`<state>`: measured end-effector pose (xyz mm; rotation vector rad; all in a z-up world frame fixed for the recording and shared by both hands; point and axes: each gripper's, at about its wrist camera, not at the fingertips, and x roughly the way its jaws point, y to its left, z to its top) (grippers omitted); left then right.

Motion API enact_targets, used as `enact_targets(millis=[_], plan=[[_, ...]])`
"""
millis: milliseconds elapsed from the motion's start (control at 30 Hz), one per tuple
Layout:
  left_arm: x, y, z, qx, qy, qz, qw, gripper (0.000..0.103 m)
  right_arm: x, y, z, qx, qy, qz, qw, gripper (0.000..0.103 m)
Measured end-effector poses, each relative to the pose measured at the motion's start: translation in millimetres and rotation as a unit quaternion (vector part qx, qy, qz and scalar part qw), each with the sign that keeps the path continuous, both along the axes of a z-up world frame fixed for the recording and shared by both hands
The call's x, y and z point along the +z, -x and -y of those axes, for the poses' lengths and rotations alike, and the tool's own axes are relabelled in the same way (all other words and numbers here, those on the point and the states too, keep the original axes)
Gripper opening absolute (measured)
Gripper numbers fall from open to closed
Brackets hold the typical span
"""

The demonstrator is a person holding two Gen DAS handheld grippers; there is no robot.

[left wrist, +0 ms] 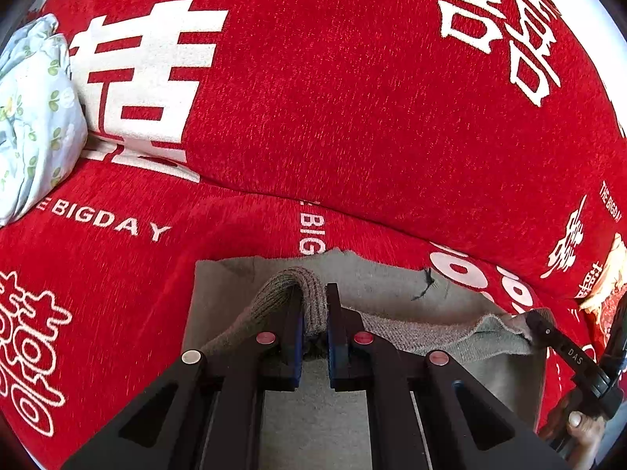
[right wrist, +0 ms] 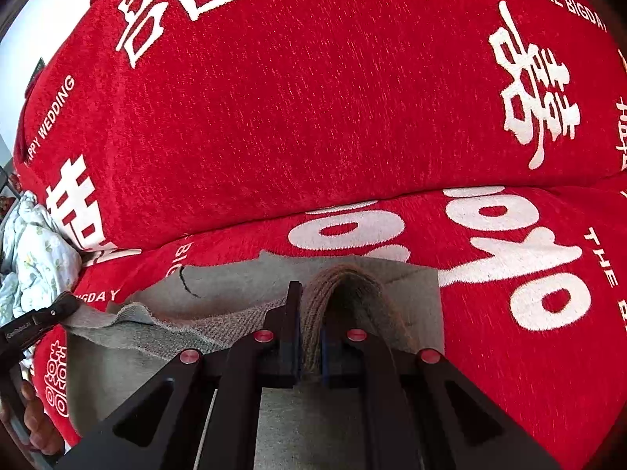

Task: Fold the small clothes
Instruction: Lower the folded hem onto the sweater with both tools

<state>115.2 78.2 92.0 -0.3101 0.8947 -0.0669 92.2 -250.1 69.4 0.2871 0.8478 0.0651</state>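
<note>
A small grey garment lies on the red sofa cover, its near edge lifted and stretched between my two grippers. My left gripper is shut on the garment's ribbed hem at its left corner. My right gripper is shut on the ribbed hem at its right corner. The garment shows a short dark thread near its far edge. Each gripper shows at the other view's side, the right one and the left one.
The red sofa seat and backrest carry white lettering. A crumpled pale blue floral cloth lies at the left, also in the right wrist view. A printed item sits at the right edge.
</note>
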Motion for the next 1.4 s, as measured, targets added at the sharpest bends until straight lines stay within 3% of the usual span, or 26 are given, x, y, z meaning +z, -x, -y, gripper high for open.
enact_targets(millis=[500,900,1400], plan=[[-12.8,-33.5,7.5,0.001,-0.014,-0.012,0.9998,0.010,-15.5,-30.0,0.6,-0.006,0.008,-0.020,1.000,0.008],[-54.0,-66.9,9.7,0.012,-0.028,-0.060,0.9977,0.010,-45.1,-51.6,-1.6,-0.016,0.014,-0.059,0.998,0.008],[-78.0,-78.3,11.9,0.010,-0.034,-0.079,0.9962,0.010,-64.6,-60.2,0.0,-0.021,0.019,-0.078,0.997,0.008]])
